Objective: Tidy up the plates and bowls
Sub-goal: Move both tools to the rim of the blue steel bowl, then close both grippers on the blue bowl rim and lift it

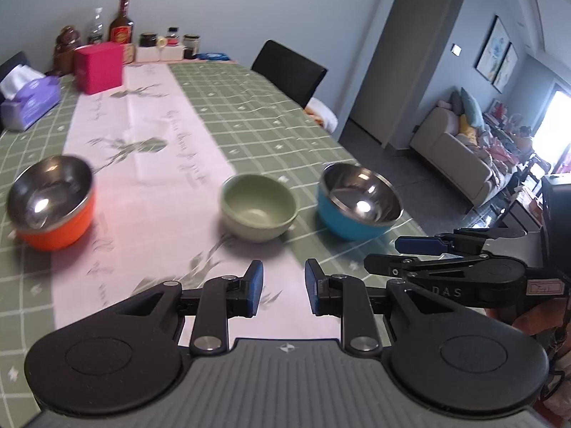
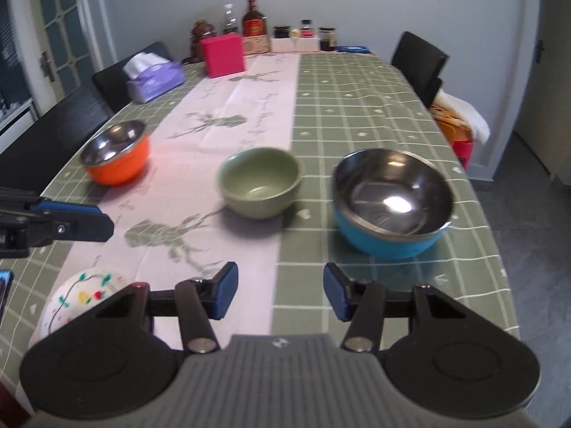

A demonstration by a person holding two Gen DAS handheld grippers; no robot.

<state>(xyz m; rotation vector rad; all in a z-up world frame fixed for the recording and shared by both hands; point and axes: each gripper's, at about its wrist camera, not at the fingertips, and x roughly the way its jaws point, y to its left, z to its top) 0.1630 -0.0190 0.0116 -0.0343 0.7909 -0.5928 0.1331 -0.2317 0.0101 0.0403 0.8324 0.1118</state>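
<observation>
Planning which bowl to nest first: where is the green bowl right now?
The green bowl stands upright mid-table in both wrist views, between the orange bowl on its left and the blue bowl on its right, at the pale runner's edge.

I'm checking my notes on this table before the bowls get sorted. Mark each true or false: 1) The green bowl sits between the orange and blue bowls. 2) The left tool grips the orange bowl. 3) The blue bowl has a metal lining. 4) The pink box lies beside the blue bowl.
1) True: the green bowl stands between the orange bowl and the blue bowl.
2) False: the left tool is open and holds nothing.
3) True.
4) False: the pink box stands at the table's far end.
</observation>
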